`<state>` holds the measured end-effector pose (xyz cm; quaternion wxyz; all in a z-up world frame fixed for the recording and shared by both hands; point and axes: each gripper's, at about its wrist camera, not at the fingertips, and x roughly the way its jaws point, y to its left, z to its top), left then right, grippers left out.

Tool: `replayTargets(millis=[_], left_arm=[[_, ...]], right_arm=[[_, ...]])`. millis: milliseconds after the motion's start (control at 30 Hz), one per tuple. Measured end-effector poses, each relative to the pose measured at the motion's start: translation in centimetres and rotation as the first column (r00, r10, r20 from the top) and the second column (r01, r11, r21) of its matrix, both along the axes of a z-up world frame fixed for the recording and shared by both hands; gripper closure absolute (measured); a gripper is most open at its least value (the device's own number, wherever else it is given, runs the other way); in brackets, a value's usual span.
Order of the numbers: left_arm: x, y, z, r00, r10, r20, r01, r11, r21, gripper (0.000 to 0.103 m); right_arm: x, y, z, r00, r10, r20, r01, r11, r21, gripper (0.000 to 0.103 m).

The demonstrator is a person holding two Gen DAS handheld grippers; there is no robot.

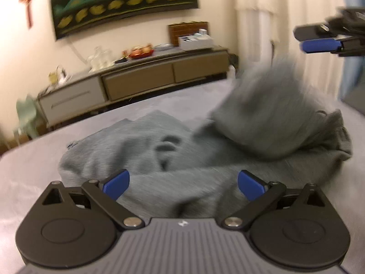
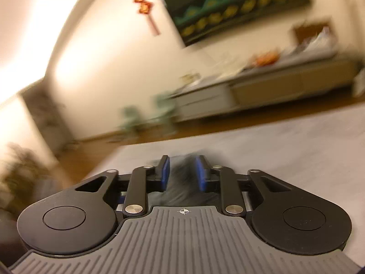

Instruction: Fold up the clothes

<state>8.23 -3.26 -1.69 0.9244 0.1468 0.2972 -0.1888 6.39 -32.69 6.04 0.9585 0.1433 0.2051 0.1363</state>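
Our left tongs gape empty over the grey garment heaped mid-frame on the bed. The right tongs stand apart, blurred cloth between, grip unclear. We should spread it flat first.

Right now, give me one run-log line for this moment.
left gripper: open, low over grey garment | right gripper: open, raised above garment | garment: bunched on bed

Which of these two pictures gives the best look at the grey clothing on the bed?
The left wrist view: the crumpled grey garment fills it. The right wrist view shows only a blurred grey scrap.
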Motion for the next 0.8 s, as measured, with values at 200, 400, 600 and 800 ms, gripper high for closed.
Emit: replayTargets(millis=[200, 400, 600, 800], left_arm=[[-3.1, -5.4, 0.1, 0.979, -0.181, 0.094, 0.160, 0.967, 0.197, 0.000], [-7.5, -10.4, -0.7, 0.885, -0.426, 0.186, 0.316, 0.845, 0.431, 0.000], [-6.7, -16.5, -2.8, 0.843, -0.526, 0.116, 0.421, 0.777, 0.468, 0.000], [1.0, -21.1, -6.1, 0.875, -0.461, -0.150, 0.482, 0.798, 0.363, 0.064]], right_arm=[[-1.4, -9.8, -6.6, 0.875, -0.362, -0.321, 0.399, 0.916, 0.053, 0.022], [-2.4, -13.0, -7.6, 0.880, -0.331, -0.340, 0.402, 0.901, 0.162, 0.020], [0.4, -13.0, -9.3, 0.871, -0.286, -0.399, 0.368, 0.918, 0.146, 0.012], [1.7, -13.2, -11.3, 0.854, -0.254, -0.453, 0.350, 0.926, 0.140, 0.023]])
